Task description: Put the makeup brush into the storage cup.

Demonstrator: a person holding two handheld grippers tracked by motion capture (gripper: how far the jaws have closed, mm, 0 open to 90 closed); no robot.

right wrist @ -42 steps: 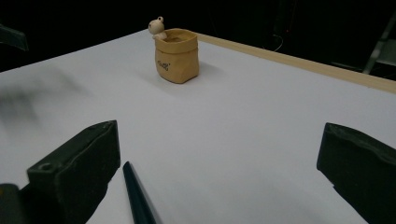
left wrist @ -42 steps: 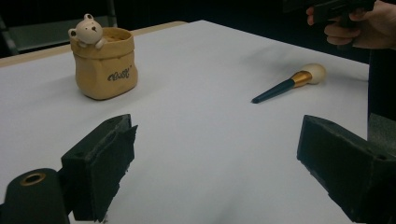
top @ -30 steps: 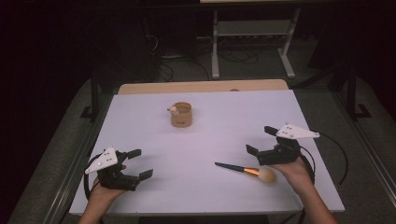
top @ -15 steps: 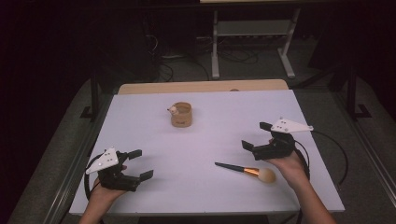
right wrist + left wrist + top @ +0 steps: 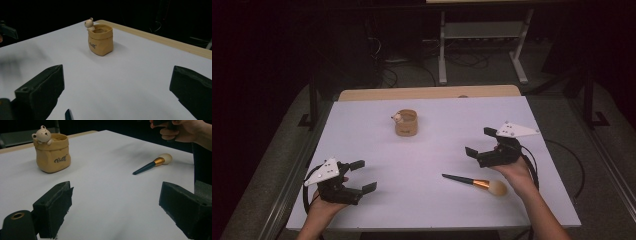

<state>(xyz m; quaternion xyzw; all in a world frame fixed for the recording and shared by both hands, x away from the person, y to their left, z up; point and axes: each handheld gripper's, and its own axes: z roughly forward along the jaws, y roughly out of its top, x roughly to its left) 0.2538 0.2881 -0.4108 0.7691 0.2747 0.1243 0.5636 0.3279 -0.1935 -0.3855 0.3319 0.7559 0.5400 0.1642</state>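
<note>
A tan pot with a small bear on its rim (image 5: 406,123) stands upright at the table's far middle; it also shows in the left gripper view (image 5: 52,152) and the right gripper view (image 5: 100,40). A makeup brush (image 5: 475,182) with a dark handle, gold ferrule and pale head lies flat near the front right (image 5: 152,164). My right gripper (image 5: 478,142) hovers open just beyond the brush, facing the pot, nothing between its jaws (image 5: 117,75). My left gripper (image 5: 363,175) stays open and empty at the front left (image 5: 117,188).
The white table top (image 5: 437,155) has a wooden strip (image 5: 427,93) along its far edge. Black cables (image 5: 562,165) trail off the right side. A metal stand (image 5: 482,35) and dark floor lie beyond the table.
My right gripper has drifted a little away from the brush toward the far side and turned slightly. The brush, the pot and my left gripper have not moved.
</note>
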